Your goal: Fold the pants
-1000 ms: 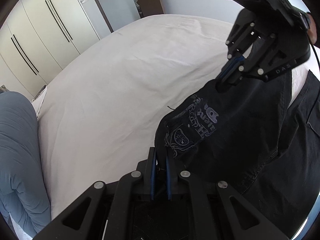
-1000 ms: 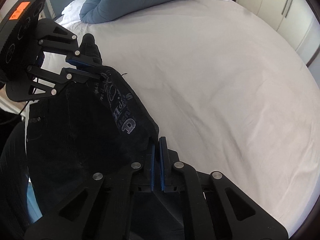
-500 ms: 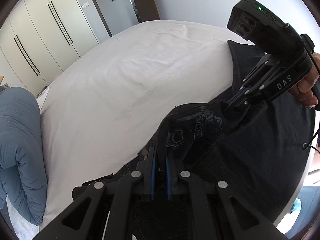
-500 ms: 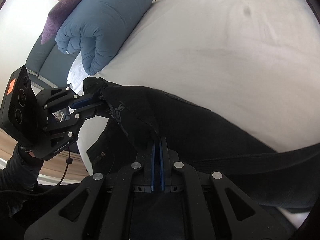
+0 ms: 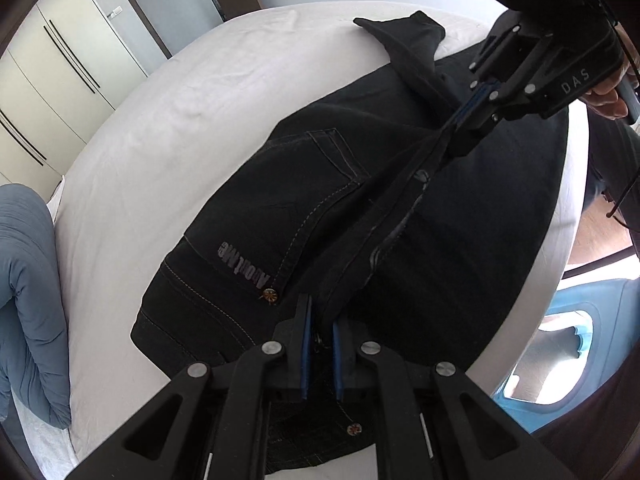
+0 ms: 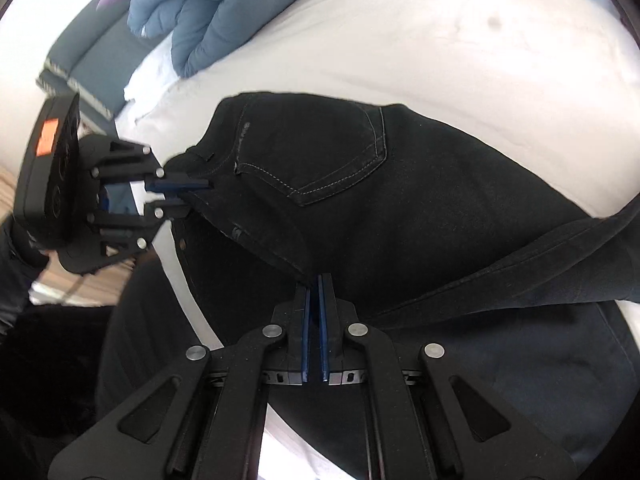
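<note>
Black jeans point(image 5: 320, 184) lie across the white bed point(image 5: 180, 100), back pocket and "About Me" print facing up. My left gripper point(image 5: 319, 316) is shut on the waistband edge near a rivet. My right gripper point(image 6: 314, 288) is shut on a folded edge of the jeans point(image 6: 360, 184) further along. Each gripper shows in the other's view: the right gripper point(image 5: 460, 118) at upper right, the left gripper point(image 6: 192, 194) at the left, both pinching black cloth. The cloth edge runs taut between them. One leg point(image 6: 540, 248) trails off to the right.
A blue duvet point(image 6: 224, 12) and pillows lie at the head of the bed. White wardrobes point(image 5: 48, 80) and a door stand beyond the bed. A light blue object point(image 5: 568, 360) sits on the floor by the bed's edge.
Both grippers, still shut on the jeans, have swung the held part over and down. The printed inner side has turned under and the back-pocket side now lies spread on the bed.
</note>
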A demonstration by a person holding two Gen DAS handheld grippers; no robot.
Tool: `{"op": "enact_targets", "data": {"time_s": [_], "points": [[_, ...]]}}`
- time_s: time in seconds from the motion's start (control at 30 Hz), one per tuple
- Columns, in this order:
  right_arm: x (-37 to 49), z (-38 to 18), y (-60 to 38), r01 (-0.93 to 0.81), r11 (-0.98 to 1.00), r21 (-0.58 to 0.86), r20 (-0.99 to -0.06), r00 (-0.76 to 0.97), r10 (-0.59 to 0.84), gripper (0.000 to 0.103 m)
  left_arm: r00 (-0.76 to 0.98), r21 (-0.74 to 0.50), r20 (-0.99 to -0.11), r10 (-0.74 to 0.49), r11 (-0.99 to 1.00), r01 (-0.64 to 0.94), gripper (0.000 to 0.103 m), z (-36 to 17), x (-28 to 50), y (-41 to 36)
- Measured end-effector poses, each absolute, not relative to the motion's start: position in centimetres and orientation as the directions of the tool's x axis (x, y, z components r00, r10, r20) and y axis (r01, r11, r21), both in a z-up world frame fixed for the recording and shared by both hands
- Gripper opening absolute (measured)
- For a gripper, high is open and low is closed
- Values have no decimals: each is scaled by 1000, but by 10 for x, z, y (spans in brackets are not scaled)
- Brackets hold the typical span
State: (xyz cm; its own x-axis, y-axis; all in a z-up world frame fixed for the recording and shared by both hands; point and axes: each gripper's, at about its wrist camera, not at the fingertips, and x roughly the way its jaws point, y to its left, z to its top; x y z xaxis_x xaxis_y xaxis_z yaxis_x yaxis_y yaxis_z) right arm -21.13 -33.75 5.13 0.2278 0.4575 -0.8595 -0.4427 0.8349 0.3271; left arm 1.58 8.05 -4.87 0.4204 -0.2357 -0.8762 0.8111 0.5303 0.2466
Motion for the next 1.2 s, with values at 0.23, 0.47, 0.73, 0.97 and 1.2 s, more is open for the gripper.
{"op": "enact_targets", "data": {"time_s": [0.23,0.47,0.73,0.97,1.2], "points": [[-254,51,-300,-521,843,135,-899,294,325,3,410,271,-887,-210,481,834,8,-58,14,87],[-288,37,-264,-561,826,57,-913,305,270,3,392,268,-902,-184,475,838,7,-68,21,103],[-307,26,-232,-616,787,-40,-927,318,201,3,385,260,-903,-191,472,843,7,-67,41,115],[-310,23,-234,-640,764,-78,-930,323,175,3,385,260,-902,-196,466,846,6,-68,40,120],[-319,15,-231,-642,760,-102,-929,335,159,3,389,251,-897,-208,484,838,6,-76,20,126]]}}
